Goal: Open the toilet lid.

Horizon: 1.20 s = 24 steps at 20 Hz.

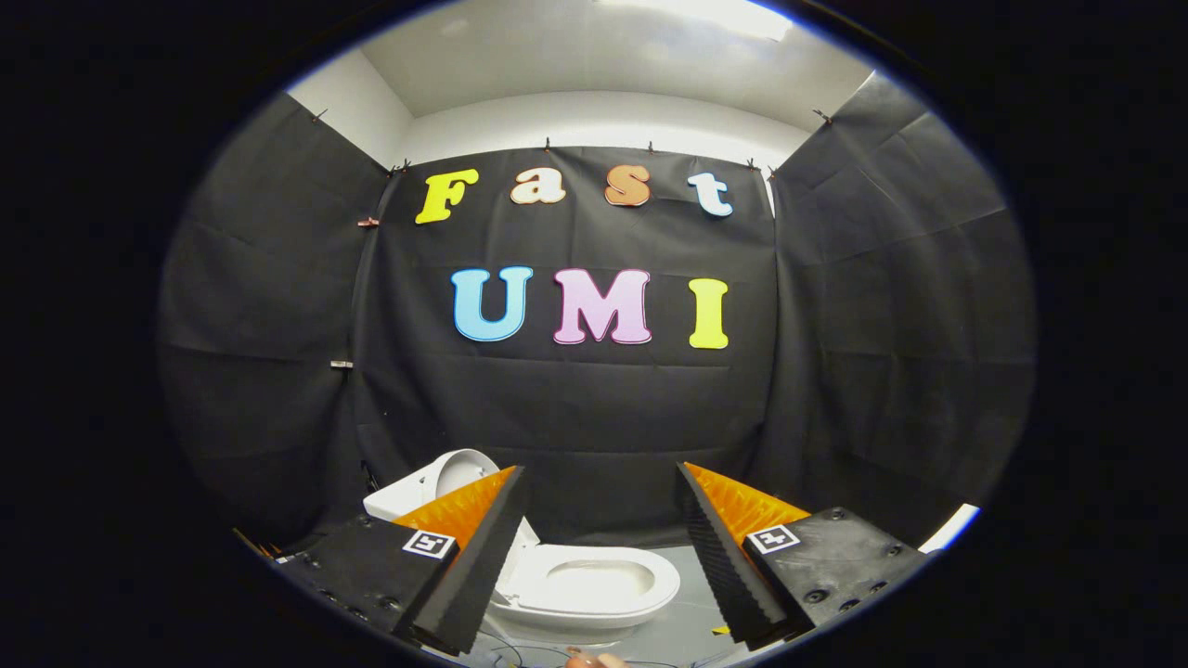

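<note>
The tool point(594, 557) hangs wide open and empty above the toilet point(594, 584), which sits on the floor between its fingers. The lid point(459, 471), far left, already stands raised; it looks rigid, smooth, slippery plastic, best hooked at its free rim.

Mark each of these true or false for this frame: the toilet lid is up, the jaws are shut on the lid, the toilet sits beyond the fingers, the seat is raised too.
1. The toilet lid is up. True.
2. The gripper has its jaws shut on the lid. False: the jaws are open, holding nothing.
3. The toilet sits beyond the fingers. True.
4. The seat is raised too. False: it lies flat on the bowl.
</note>
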{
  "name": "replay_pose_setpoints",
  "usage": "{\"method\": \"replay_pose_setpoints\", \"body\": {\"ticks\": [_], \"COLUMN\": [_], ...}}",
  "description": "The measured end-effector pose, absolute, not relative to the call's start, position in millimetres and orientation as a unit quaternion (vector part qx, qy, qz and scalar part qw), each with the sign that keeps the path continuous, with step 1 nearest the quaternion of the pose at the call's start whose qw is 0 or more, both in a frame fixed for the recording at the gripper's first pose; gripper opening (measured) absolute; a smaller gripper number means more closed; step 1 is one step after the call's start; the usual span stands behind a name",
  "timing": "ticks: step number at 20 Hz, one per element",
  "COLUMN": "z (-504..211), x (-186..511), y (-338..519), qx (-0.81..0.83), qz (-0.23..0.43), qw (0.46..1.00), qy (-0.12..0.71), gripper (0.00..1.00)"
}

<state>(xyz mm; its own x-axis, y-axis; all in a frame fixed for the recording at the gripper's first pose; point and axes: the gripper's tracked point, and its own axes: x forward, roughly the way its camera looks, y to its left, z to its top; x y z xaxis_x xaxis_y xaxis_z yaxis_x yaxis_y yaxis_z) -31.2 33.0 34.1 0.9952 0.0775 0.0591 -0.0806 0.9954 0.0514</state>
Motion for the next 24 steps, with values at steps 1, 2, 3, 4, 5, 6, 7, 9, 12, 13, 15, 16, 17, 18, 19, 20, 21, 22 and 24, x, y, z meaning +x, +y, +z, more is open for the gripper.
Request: {"method": "replay_pose_setpoints", "body": {"ticks": [1,2,3,4,5,6,7,9,12,13,15,16,17,18,19,20,21,22,24], "z": [36,38,40,42,45,47,49,53,55,54,52,51,50,50,51,51,51,51,51], "x": [-34,-36,-38,-41,-44,-45,-47,-50,-52,-50,-49,-49,-48,-48,-48,-49,-48,-48,-48], "y": [34,34,34,36,38,39,39,39,38,39,39,40,40,39,39,39,40,39,39], "qx": [0.025,0.022,0.020,0.019,0.019,0.018,0.017,0.017,0.021,0.023,0.025,0.025,0.024,0.024,0.024,0.024,0.025,0.025,0.025], "qz": [0.039,0.038,0.038,0.040,0.042,0.043,0.043,0.043,0.041,0.042,0.044,0.044,0.044,0.043,0.043,0.043,0.043,0.043,0.044], "qw": [0.998,0.999,0.999,0.998,0.998,0.998,0.998,0.998,0.998,0.998,0.998,0.998,0.998,0.998,0.998,0.998,0.998,0.998,0.998], "qy": [-0.030,-0.032,-0.033,-0.035,-0.038,-0.040,-0.042,-0.047,-0.049,-0.049,-0.044,-0.042,-0.041,-0.041,-0.041,-0.042,-0.042,-0.042,-0.041], "gripper": [0.98,0.98,0.98,0.98,0.98,0.98,0.98,0.98,0.98,0.98,0.98,0.98,0.98,0.98,0.98,0.98,0.98,0.98,0.98]}}
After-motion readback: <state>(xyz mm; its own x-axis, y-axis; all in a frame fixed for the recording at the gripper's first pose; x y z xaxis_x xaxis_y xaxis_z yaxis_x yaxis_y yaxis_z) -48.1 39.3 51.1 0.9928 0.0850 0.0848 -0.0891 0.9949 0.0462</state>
